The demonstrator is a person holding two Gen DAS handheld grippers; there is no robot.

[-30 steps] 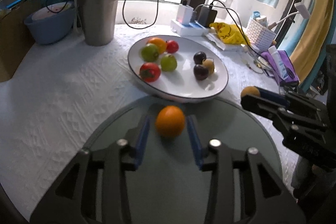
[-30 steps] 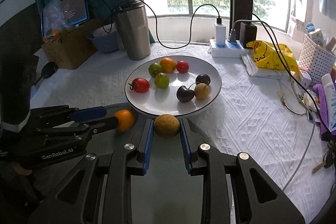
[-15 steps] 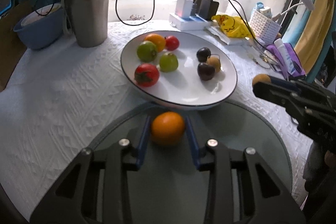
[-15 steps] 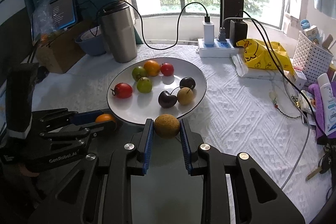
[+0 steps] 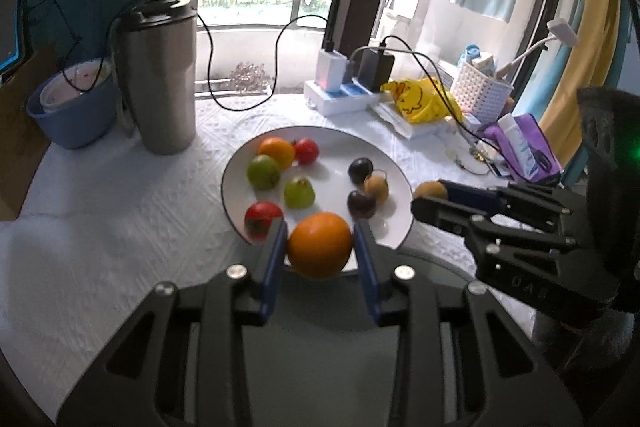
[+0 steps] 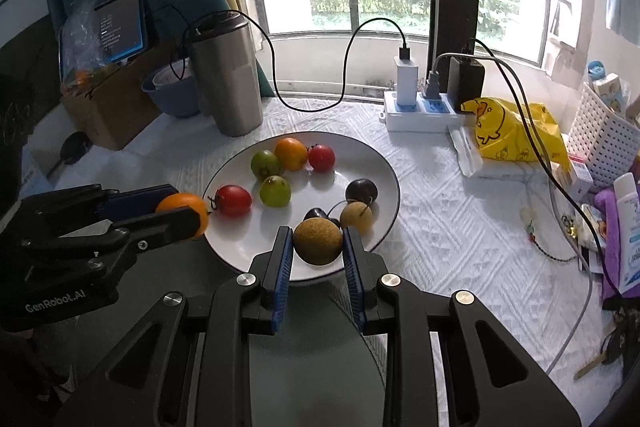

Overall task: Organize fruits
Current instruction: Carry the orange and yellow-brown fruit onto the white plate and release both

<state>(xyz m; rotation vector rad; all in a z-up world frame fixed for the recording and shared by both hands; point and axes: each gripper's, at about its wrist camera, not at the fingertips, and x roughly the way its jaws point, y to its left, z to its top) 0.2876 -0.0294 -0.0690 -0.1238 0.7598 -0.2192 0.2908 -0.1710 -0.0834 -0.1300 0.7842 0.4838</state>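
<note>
A white plate (image 5: 394,163) (image 6: 380,163) on the white tablecloth holds several fruits: oranges, green, red, dark and brown ones. My left gripper (image 5: 320,247) is shut on an orange (image 5: 319,245) and holds it over the plate's near rim; it also shows in the right wrist view (image 6: 182,211). My right gripper (image 6: 318,243) is shut on a brown round fruit (image 6: 318,241) above the plate's near rim; in the left wrist view that fruit (image 5: 430,190) is at the plate's right edge.
A steel tumbler (image 5: 158,79) and a blue bowl (image 5: 68,111) stand at the back left. A power strip with cables (image 6: 424,107), a yellow bag (image 6: 516,131), a white basket (image 6: 604,143) and small items crowd the right side. A dark glass round (image 6: 312,367) lies under the grippers.
Both grippers have moved forward with their fruits, from over the dark glass round to over the plate's near rim.
</note>
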